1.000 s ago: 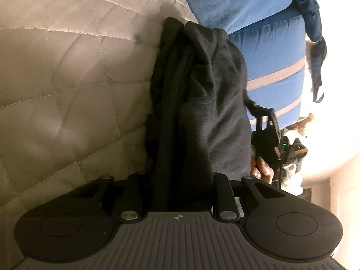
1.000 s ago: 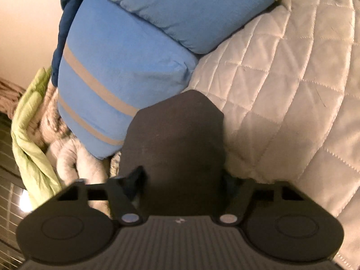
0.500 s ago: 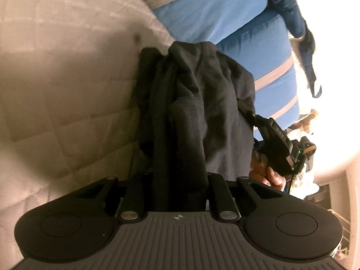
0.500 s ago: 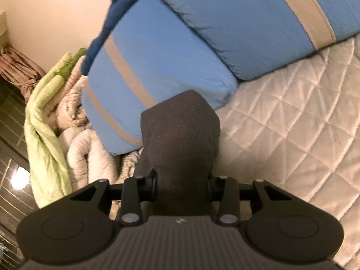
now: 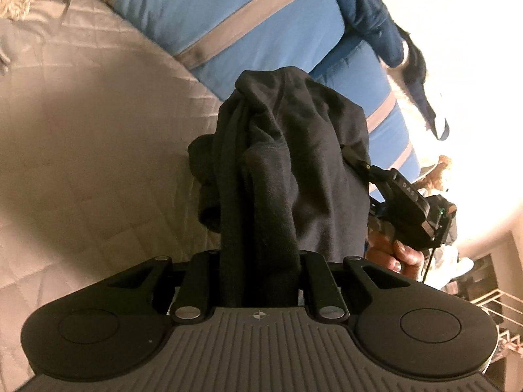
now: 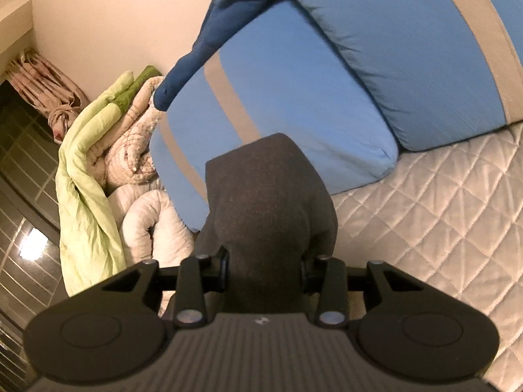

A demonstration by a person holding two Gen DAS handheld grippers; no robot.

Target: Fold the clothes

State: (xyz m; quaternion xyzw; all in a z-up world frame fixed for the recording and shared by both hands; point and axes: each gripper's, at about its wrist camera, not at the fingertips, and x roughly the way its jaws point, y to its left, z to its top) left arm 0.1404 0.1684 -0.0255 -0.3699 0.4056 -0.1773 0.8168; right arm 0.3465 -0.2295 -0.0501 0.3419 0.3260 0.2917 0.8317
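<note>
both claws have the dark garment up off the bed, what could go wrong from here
1. In the left claw the black garment is bunched into thick, uneven folds, so laying it down as is would likely trap wrinkles.
2. The right claw seems to pinch only a narrow edge; a tug could slip it free.
3. The blue striped pillows sit close behind, so the swinging cloth may snag or drape there.

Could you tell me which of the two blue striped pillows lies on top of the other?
The larger pillow, at the upper right of the right wrist view, overlaps the lower pillow, the one directly behind the dark garment.
</note>
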